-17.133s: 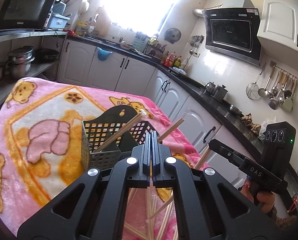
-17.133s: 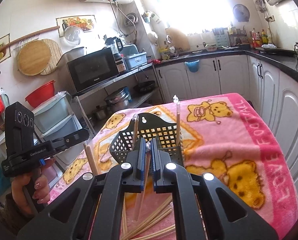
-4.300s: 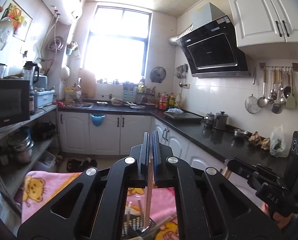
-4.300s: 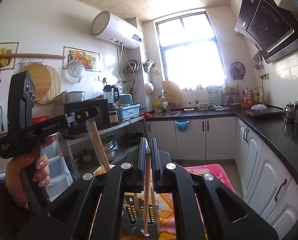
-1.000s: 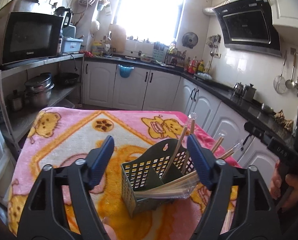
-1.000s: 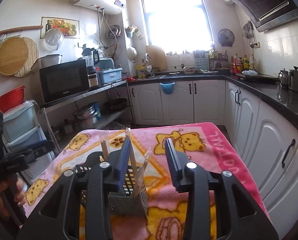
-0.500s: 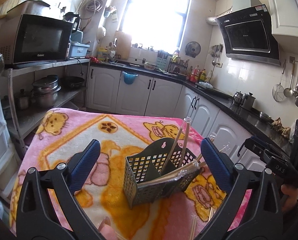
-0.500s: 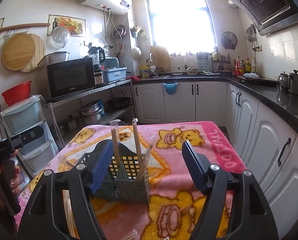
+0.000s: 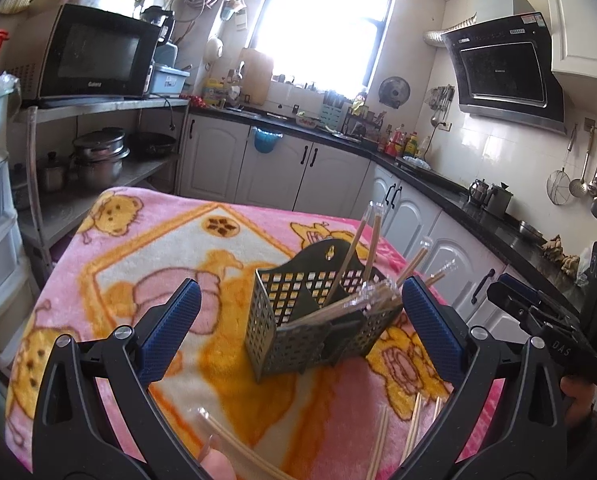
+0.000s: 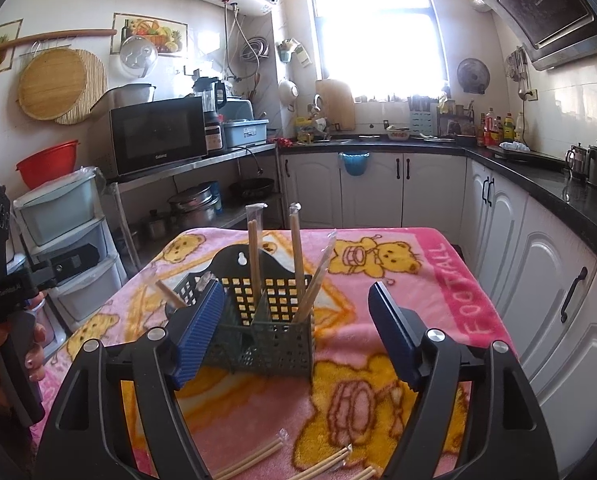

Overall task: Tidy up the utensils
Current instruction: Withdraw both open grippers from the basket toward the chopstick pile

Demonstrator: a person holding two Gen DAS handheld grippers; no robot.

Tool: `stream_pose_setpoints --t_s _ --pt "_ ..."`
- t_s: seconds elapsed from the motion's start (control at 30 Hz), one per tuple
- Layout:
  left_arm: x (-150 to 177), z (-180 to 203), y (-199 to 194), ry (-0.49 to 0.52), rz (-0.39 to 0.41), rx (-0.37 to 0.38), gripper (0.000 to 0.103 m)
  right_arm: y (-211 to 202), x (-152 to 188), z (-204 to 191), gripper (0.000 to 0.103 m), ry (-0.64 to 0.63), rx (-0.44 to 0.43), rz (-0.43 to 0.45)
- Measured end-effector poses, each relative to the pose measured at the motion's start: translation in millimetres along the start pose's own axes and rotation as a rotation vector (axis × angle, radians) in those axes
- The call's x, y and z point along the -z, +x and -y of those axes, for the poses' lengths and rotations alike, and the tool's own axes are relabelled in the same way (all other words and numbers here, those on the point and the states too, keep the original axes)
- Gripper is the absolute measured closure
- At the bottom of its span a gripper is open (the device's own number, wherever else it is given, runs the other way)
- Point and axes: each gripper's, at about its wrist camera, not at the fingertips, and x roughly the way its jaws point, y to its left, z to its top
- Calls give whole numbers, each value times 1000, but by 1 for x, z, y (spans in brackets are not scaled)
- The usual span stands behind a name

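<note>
A dark perforated utensil basket (image 9: 322,320) (image 10: 262,332) stands on the pink bear blanket (image 9: 146,264) (image 10: 418,272), with several plastic-wrapped chopsticks (image 9: 362,264) (image 10: 296,252) leaning in it. More wrapped chopsticks lie loose on the blanket near me (image 9: 412,428) (image 10: 250,462). My left gripper (image 9: 298,328) is open wide, nothing between its blue pads, the basket ahead of it. My right gripper (image 10: 298,332) is open too and empty, framing the basket. The right gripper also shows at the left wrist view's right edge (image 9: 538,320).
White kitchen cabinets (image 10: 378,188) and a black counter (image 10: 538,176) run behind and to the right of the table. A metal shelf with a microwave (image 10: 158,132) and pots (image 9: 98,156) stands at the left. A person's hand (image 10: 6,352) holds the left gripper's handle.
Both grippers opened wider and drew back from the basket, sinking slightly. Chopsticks that were gripped earlier now stand in the basket.
</note>
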Motion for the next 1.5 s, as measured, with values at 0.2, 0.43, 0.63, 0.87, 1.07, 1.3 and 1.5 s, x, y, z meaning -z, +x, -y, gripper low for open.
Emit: stream_pose_setpoints --t_s 0.2,0.43,0.63,0.87,1.07,1.3,1.5 --pt "17 0 0 -3 -28 2 10 -3 7 -4 30 0 -10 -19" --pt "40 -2 4 -14 -73 1 10 -4 23 -2 30 -1 -6 -57" --pt "53 -2 4 -16 -92 1 10 -3 38 -5 30 -8 -6 -91" --pt "73 -1 6 -35 -130 3 10 0 56 -4 30 5 -10 -137" --pt "87 -5 10 -53 -163 -8 10 2 70 -7 30 3 -17 -171" --pt "103 -11 15 -60 -210 -25 10 8 85 -13 30 -7 -31 -207" --pt "118 -13 22 -52 -258 -38 10 16 96 -15 30 -15 -36 -241"
